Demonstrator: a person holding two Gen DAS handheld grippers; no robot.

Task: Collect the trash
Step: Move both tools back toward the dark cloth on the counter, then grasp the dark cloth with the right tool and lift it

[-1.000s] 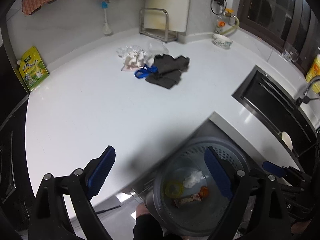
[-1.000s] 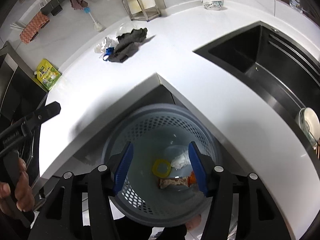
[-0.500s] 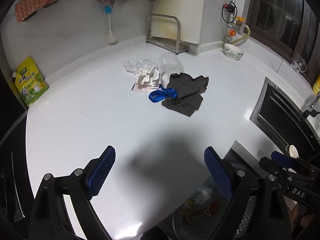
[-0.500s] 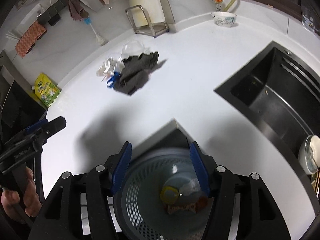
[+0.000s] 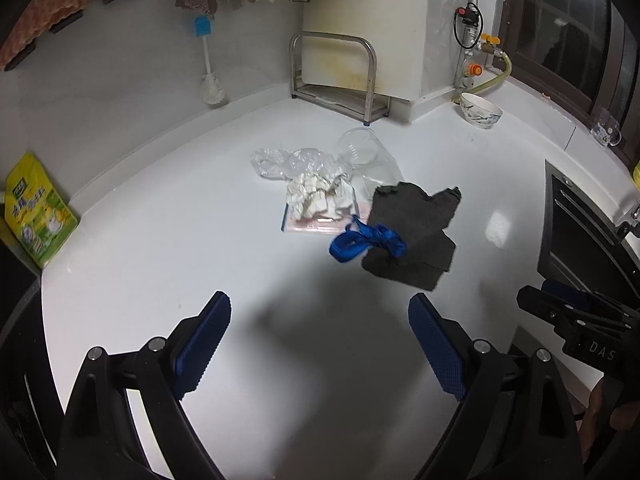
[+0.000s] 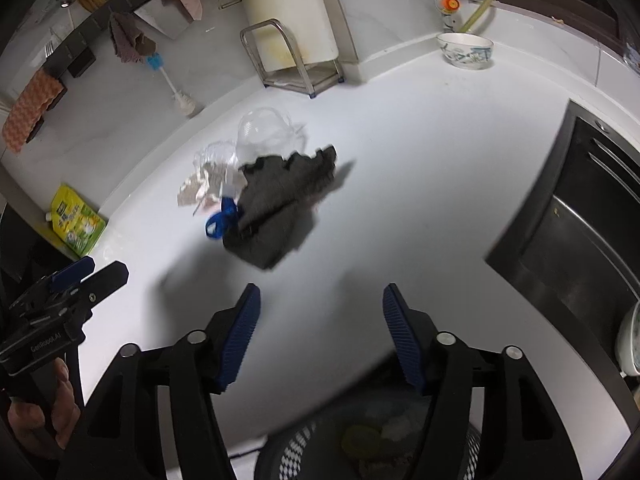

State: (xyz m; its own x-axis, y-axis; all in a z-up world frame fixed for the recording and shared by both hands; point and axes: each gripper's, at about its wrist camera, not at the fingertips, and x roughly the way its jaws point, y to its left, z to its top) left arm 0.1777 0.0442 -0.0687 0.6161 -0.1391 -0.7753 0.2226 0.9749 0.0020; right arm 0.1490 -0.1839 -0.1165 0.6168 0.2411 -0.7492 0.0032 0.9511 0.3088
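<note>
A small heap of trash lies on the white counter point(image 5: 160, 264): a dark grey rag point(image 5: 416, 236) point(image 6: 280, 204), a blue strap point(image 5: 360, 242) point(image 6: 220, 220), crumpled white paper point(image 5: 320, 198) point(image 6: 204, 188), a flat pink wrapper point(image 5: 312, 224), clear film point(image 5: 280, 162) and a clear plastic cup point(image 5: 364, 152) point(image 6: 264, 128) on its side. My left gripper point(image 5: 320, 320) hovers open over bare counter, short of the heap. My right gripper point(image 6: 320, 312) is also short of the heap, jaws opening, nothing between them. A grey perforated bin point(image 6: 288, 452) with scraps inside shows below the counter edge.
A black sink point(image 6: 580, 216) lies to the right. At the back wall stand a metal rack point(image 5: 336, 76), a patterned bowl point(image 5: 480, 110) and a dish brush point(image 5: 210, 72). A yellow-green pouch point(image 5: 36, 212) leans at the left. A hand point(image 6: 40, 412) holds the left gripper.
Both grippers have moved away from above the bin, forward over the counter toward the heap, which now looks larger and nearer. The bin has slid to the bottom edge of the right view.
</note>
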